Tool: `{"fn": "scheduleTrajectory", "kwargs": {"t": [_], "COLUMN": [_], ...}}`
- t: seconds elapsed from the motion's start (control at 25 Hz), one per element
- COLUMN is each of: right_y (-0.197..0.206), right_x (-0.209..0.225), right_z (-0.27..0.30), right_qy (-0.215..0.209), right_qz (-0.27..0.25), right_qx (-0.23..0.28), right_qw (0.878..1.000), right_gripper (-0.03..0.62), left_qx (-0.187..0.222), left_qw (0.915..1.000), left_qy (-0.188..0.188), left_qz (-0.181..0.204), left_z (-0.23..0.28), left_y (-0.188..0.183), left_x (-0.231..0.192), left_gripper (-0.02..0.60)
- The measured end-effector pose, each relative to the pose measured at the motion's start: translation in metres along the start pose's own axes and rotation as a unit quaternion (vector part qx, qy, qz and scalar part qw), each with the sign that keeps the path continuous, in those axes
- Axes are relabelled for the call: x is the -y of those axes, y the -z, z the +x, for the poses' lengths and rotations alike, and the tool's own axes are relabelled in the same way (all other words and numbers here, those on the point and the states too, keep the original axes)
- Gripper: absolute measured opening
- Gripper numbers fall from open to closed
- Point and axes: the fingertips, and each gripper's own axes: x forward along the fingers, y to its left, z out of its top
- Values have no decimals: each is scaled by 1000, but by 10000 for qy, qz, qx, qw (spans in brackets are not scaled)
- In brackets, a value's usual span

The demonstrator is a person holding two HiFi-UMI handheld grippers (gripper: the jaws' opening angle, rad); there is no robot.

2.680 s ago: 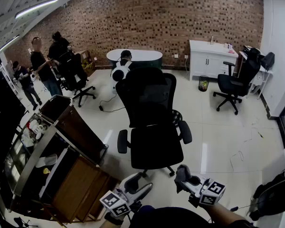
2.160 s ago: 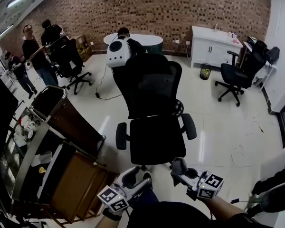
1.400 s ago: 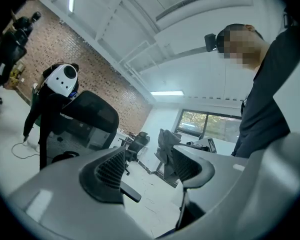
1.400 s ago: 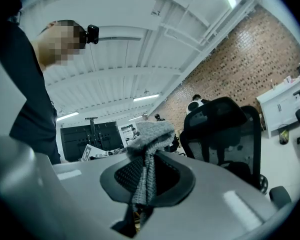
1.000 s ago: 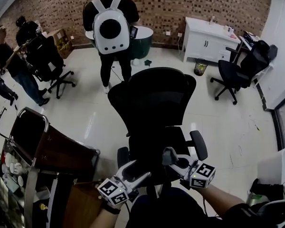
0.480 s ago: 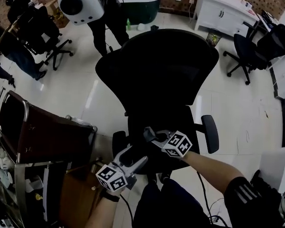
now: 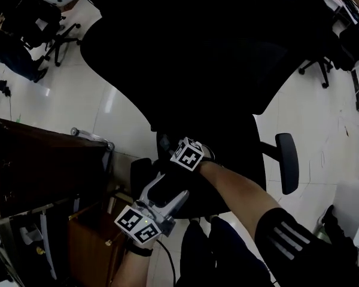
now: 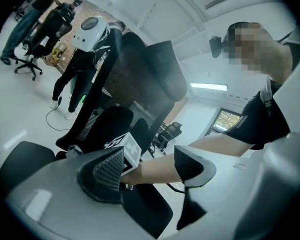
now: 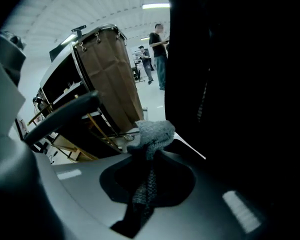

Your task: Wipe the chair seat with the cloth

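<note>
Pinching cloth [image 9: 151,132] tight in right gripper [image 9: 149,151] jaws, low at seat [image 7: 239,142] near its left front; unclear whether touching yet. Keeping left gripper [image 8: 150,166] just behind, jaws spread and empty, likely to stay off the stroke. Boxed in by backrest [image 7: 197,40] ahead, armrest [image 7: 286,160] right, cart [image 7: 42,166] close left.

Looked like an open-plan office to me: the big black mesh-backed office chair [image 7: 227,52] in front of me, more black swivel chairs [image 7: 39,23] parked on a glossy white tiled floor [image 7: 125,100], long ceiling strip lights [image 9: 155,6] overhead, people [image 9: 160,54] standing about.
</note>
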Motion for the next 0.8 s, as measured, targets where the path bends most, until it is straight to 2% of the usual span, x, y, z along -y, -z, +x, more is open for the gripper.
{"fn": "scheduleTrajectory", "kwargs": {"t": [0.24,0.4,0.48,0.64,0.8], "right_y": [14,25,36,94,164], "right_x": [20,27,34,70,127], "right_z": [60,65,60,27,-34], "right_qy": [71,-6,84,429,969], "right_qz": [-358,-433,-550,-746,-316], "right_qx": [-288,-137,-214,-821,-1280], "right_qw": [9989,9990,9982,9929,9865], "right_gripper": [29,29,29,29,29], "left_qx": [138,34,-89,-224,-361], "left_qw": [9999,10000,9998,9994,9986], "left_qy": [-46,10,56,181,347], "left_qz": [-33,54,163,199,173], "left_z": [14,23,28,41,52], "left_y": [7,16,19,22,29], "left_x": [-19,-20,-17,-9,4], "left_gripper": [339,339,339,338,338]}}
